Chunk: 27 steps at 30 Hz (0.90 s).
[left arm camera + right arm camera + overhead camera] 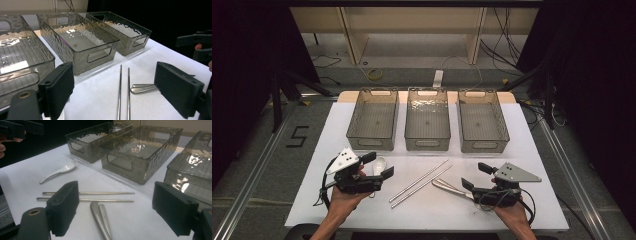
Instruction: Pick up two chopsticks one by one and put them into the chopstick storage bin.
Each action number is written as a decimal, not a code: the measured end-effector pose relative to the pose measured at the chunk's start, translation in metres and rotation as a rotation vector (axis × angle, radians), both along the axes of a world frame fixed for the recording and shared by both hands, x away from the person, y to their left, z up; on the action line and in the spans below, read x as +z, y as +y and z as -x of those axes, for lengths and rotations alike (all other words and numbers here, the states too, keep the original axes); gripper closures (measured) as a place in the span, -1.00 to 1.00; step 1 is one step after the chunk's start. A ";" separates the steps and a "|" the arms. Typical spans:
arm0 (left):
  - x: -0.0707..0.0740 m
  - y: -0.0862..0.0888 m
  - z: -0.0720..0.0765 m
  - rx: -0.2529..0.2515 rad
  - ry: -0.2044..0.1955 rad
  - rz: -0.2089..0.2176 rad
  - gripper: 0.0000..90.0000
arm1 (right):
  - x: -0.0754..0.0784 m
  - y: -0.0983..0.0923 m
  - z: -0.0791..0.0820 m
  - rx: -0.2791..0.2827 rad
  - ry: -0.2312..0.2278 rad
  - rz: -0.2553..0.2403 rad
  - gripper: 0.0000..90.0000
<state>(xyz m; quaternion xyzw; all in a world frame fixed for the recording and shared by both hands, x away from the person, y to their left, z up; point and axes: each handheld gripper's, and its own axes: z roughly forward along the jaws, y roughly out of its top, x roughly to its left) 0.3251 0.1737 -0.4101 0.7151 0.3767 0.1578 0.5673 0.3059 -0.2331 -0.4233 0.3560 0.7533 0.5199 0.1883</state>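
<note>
Smoked clear plastic: three empty bins stand in a row at the far side of the table (312,200), left bin (373,119), middle bin (427,119), right bin (483,120).

Cutlery lies loose in front of them. White ceramic spoon (379,165) sits at the left, just beside the left tool (377,166). Two steel chopsticks (420,183) lie side by side near the centre, slanted in the high view. Two metal utensil handles (451,187) lie together, almost stacked, just ahead of the right tool (472,176).

Tool state: both released, jaws spread wide, nothing between the pads. Each is held low over the table and aimed inward at the cutlery.

Judged step: sorting not begun; all bins bare.

Risks from here:
- Metal handles overlap; a closing grip may catch both, or pinch one and flick the other away.
- Chopsticks are thin, round and close together; pads may roll one aside or lift a single stick unbalanced so it swings and drops.
- Spoon is glazed and curved; a grip on the bowl could slip.
</note>
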 end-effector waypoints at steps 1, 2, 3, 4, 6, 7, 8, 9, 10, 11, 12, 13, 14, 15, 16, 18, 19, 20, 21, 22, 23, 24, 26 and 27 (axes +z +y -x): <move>0.000 0.000 0.000 -0.001 0.002 -0.002 -0.65 | 0.000 0.000 0.000 0.000 0.001 -0.001 -0.50; 0.000 -0.001 0.000 -0.003 0.005 -0.001 -0.65 | 0.000 0.000 0.000 0.000 0.001 -0.001 -0.50; 0.000 -0.001 0.000 -0.007 0.008 -0.001 -0.65 | 0.000 0.000 0.000 0.003 0.003 0.000 -0.50; 0.000 -0.002 -0.001 -0.014 0.012 -0.005 -0.65 | 0.000 0.000 0.000 0.002 0.004 -0.001 -0.49; -0.001 -0.005 -0.002 -0.029 0.029 -0.019 -0.65 | 0.000 0.000 0.000 0.001 0.007 -0.004 -0.49; -0.001 -0.005 -0.002 -0.029 0.029 -0.019 -0.65 | 0.000 0.000 0.000 0.002 0.007 -0.003 -0.48; -0.001 -0.005 -0.002 -0.036 0.034 -0.027 -0.65 | 0.000 0.000 0.000 0.003 0.007 -0.001 -0.48; -0.001 -0.006 -0.003 -0.038 0.042 -0.026 -0.65 | 0.000 0.000 0.000 0.003 0.009 0.000 -0.48; -0.001 -0.006 -0.004 -0.045 0.052 -0.030 -0.65 | 0.000 0.000 0.000 0.004 0.010 -0.001 -0.48; -0.001 -0.007 -0.006 -0.055 0.063 -0.047 -0.65 | 0.000 0.000 0.000 0.004 0.010 -0.001 -0.48; -0.001 -0.007 -0.009 -0.060 0.078 -0.087 -0.65 | 0.000 0.000 -0.001 0.010 0.019 0.001 -0.48; -0.001 -0.007 -0.009 -0.060 0.078 -0.087 -0.65 | -0.001 0.001 -0.001 0.019 0.029 0.004 -0.48; -0.001 -0.007 -0.012 -0.063 0.095 -0.098 -0.65 | -0.001 0.002 -0.001 0.024 0.034 0.010 -0.48; -0.001 -0.007 -0.015 -0.065 0.116 -0.105 -0.65 | -0.001 0.002 -0.001 0.028 0.034 0.020 -0.48; 0.000 -0.008 -0.016 -0.062 0.124 -0.117 -0.64 | -0.001 0.003 -0.001 0.029 0.033 0.030 -0.48; 0.004 -0.013 -0.018 -0.048 0.119 -0.162 -0.63 | -0.001 0.004 0.000 0.032 0.033 0.035 -0.48; 0.006 -0.016 -0.019 -0.023 0.120 -0.198 -0.61 | -0.001 0.004 0.000 0.034 0.033 0.040 -0.48; 0.007 -0.019 -0.021 -0.011 0.129 -0.219 -0.61 | -0.001 0.004 0.000 0.034 0.033 0.040 -0.48; 0.008 -0.021 -0.024 -0.021 0.146 -0.227 -0.61 | 0.000 0.004 -0.001 0.036 0.035 0.040 -0.48; 0.009 -0.024 -0.028 -0.033 0.170 -0.239 -0.61 | 0.000 0.004 -0.001 0.036 0.035 0.040 -0.48; 0.010 -0.027 -0.031 -0.038 0.194 -0.251 -0.61 | 0.000 0.003 -0.001 0.037 0.039 0.036 -0.48; 0.010 -0.030 -0.034 -0.047 0.213 -0.266 -0.58 | -0.001 0.002 -0.001 0.036 0.044 0.030 -0.48; 0.010 -0.035 -0.041 -0.078 0.272 -0.300 -0.56 | -0.001 0.002 -0.002 0.030 0.046 0.031 -0.47; 0.010 -0.038 -0.044 -0.092 0.292 -0.314 -0.53 | -0.001 0.002 -0.002 0.030 0.050 0.027 -0.47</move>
